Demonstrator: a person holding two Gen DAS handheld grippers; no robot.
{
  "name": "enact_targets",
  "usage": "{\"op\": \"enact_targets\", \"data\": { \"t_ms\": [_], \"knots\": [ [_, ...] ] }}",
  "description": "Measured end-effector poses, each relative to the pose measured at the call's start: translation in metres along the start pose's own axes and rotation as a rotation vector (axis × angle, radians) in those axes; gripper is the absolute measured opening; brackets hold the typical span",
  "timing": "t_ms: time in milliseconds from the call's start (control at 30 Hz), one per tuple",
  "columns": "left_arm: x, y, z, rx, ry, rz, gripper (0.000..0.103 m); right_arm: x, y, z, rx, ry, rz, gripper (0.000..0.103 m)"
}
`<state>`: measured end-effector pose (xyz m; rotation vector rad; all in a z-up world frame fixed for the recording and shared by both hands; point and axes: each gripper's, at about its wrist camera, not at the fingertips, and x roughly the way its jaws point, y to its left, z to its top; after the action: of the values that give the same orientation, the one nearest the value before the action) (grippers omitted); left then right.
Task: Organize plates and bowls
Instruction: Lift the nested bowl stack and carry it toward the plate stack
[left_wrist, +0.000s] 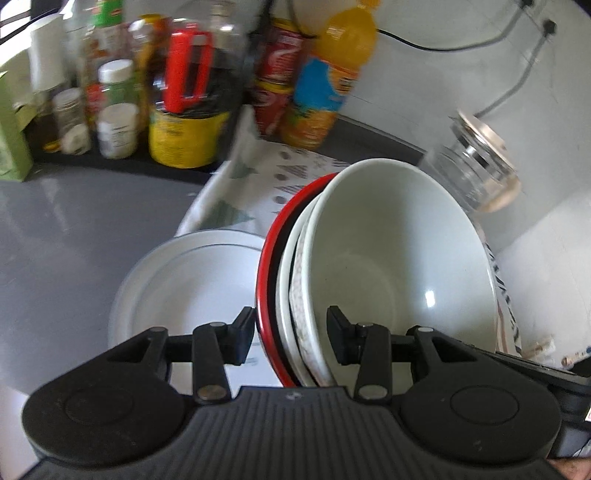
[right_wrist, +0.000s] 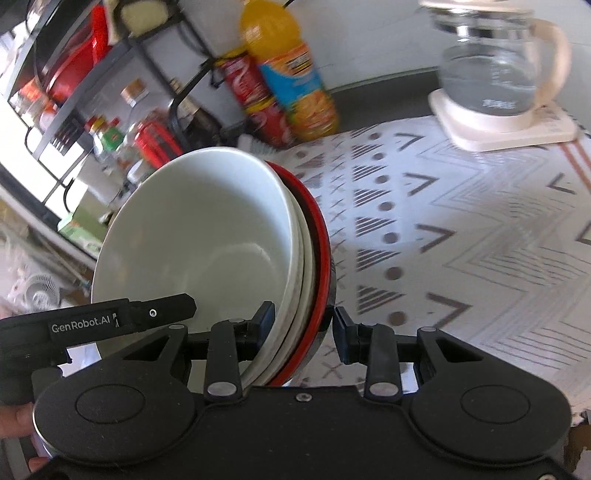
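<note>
A stack of nested bowls is held tilted in the air between both grippers. The innermost is a white bowl (left_wrist: 399, 251) (right_wrist: 199, 229) and the outermost a red-rimmed bowl (left_wrist: 266, 266) (right_wrist: 323, 251), with pale bowls between them. My left gripper (left_wrist: 291, 332) is shut on the stack's rims at one side. On the opposite side my right gripper (right_wrist: 304, 325) is shut on the rims. In the right wrist view the left gripper's body (right_wrist: 122, 317) shows at the left. A white plate (left_wrist: 192, 280) lies on the grey counter (left_wrist: 74, 240) below the stack.
A patterned cloth (right_wrist: 461, 229) covers the counter, with a glass kettle (right_wrist: 491, 74) on its white base at the back. An orange juice bottle (left_wrist: 332, 74), cola cans (left_wrist: 277, 74) and several condiment jars (left_wrist: 118, 110) line the wall. A black wire rack (right_wrist: 74, 92) stands at the left.
</note>
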<state>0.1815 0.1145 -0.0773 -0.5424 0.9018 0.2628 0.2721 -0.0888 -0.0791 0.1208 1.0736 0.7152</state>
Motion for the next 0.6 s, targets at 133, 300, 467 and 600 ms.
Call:
{"op": "enact_targets", "data": {
  "t_ms": [133,300,467,600],
  "knots": [
    [-0.005,0.022,-0.004,-0.038,0.003,0.028,0.041,0.013,0.014,-0.001,-0.023,0.034,0.017,0.033],
    [-0.007,0.043,-0.008,-0.078,0.013,0.057,0.041,0.026,0.026,-0.004,-0.040,0.072,0.025,0.033],
    [-0.005,0.055,-0.011,-0.099,0.034,0.071,0.041,0.036,0.034,-0.005,-0.045,0.103,0.023,0.033],
    [-0.002,0.064,-0.013,-0.108,0.052,0.077,0.041,0.042,0.037,-0.008,-0.042,0.123,0.018,0.033]
  ]
}}
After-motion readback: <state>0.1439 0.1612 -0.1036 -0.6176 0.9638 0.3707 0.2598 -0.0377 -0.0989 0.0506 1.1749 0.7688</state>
